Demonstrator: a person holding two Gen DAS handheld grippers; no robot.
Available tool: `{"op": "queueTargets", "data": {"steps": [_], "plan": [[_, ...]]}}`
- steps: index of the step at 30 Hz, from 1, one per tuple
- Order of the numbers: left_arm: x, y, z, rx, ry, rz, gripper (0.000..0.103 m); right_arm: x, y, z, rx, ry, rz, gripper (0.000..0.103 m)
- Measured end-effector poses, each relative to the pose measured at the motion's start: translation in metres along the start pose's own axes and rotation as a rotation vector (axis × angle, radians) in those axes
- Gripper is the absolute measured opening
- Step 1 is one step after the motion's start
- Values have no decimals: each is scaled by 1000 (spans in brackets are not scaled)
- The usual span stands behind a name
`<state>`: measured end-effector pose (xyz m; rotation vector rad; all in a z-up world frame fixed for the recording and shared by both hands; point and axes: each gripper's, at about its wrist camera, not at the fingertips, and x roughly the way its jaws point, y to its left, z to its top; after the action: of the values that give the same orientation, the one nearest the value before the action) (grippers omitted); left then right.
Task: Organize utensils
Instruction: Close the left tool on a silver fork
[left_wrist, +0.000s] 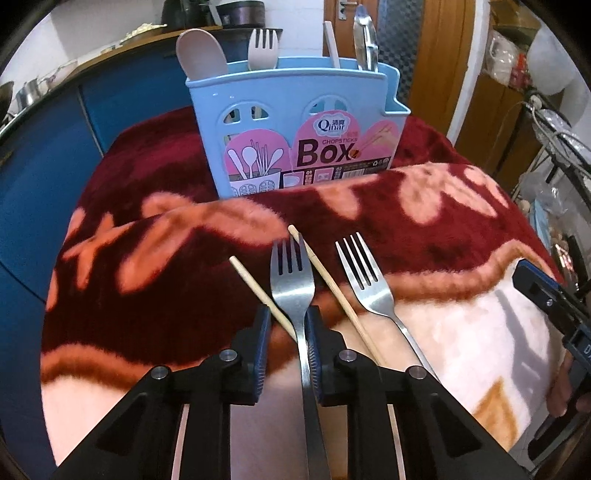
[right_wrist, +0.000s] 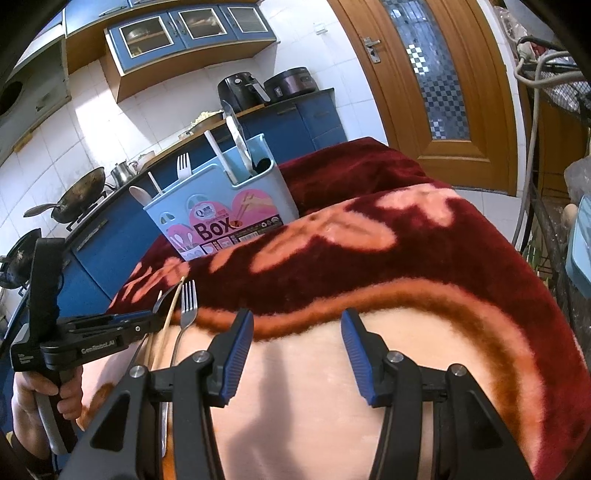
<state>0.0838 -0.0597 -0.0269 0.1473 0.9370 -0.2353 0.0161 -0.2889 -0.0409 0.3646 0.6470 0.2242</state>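
Two steel forks lie on the red and pink blanket (left_wrist: 461, 332). My left gripper (left_wrist: 289, 314) stands over the left fork (left_wrist: 291, 284). The fork's neck is between the jaws, against the right pad (left_wrist: 312, 343), with a gap to the left pad; the jaws are narrowly open. A wooden chopstick (left_wrist: 255, 284) runs under that gap. A second chopstick (left_wrist: 332, 284) lies between this fork and the right fork (left_wrist: 369, 288). The blue chopsticks box (left_wrist: 295, 122) stands behind, holding a white spoon, a white fork and metal utensils. My right gripper (right_wrist: 297, 325) hovers open over the pale blanket, empty.
In the right wrist view a hand (right_wrist: 66, 398) holds the left gripper (right_wrist: 153, 319) at the blanket's left edge. Blue kitchen cabinets (right_wrist: 306, 122) with woks (right_wrist: 77, 199) run behind the box (right_wrist: 221, 206). A wooden door (right_wrist: 436, 74) and a wire rack (right_wrist: 554, 229) stand at the right.
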Motion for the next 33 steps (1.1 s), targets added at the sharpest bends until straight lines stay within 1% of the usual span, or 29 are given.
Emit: {"op": "queueTargets", "data": {"steps": [4,5,7,8,14,18,23,25,29,33], "plan": [[-2,1,-1,-17,-16,-17,14,1,-1,0,1,1,0,53],[-4,2,-1,-31,-26,-36,10,1,0,0,1,1,0,53],[-6,5,-3,-54,-39,-69,8,0,-1,0,2,1,-2,53],[-8,8,-4,-72,-50,-85,7,0,-2,0,2,0,-3,53],[-20,22,-15,-142,-103,-123,7,0,-2,0,0,-1,-4,53],[-31,33,-21,-176,-137,-128,7,-1,2,1,-17,3,-3,53],[-36,48,-29,-211,-136,-120,5,-1,14,5,-49,18,1,53],[-34,55,-33,-230,-127,-129,5,0,22,8,-73,37,10,53],[-29,64,-39,-272,-100,-145,6,7,35,12,-106,88,32,53],[-27,66,-42,-283,-92,-170,6,17,50,14,-137,163,47,53]]}}
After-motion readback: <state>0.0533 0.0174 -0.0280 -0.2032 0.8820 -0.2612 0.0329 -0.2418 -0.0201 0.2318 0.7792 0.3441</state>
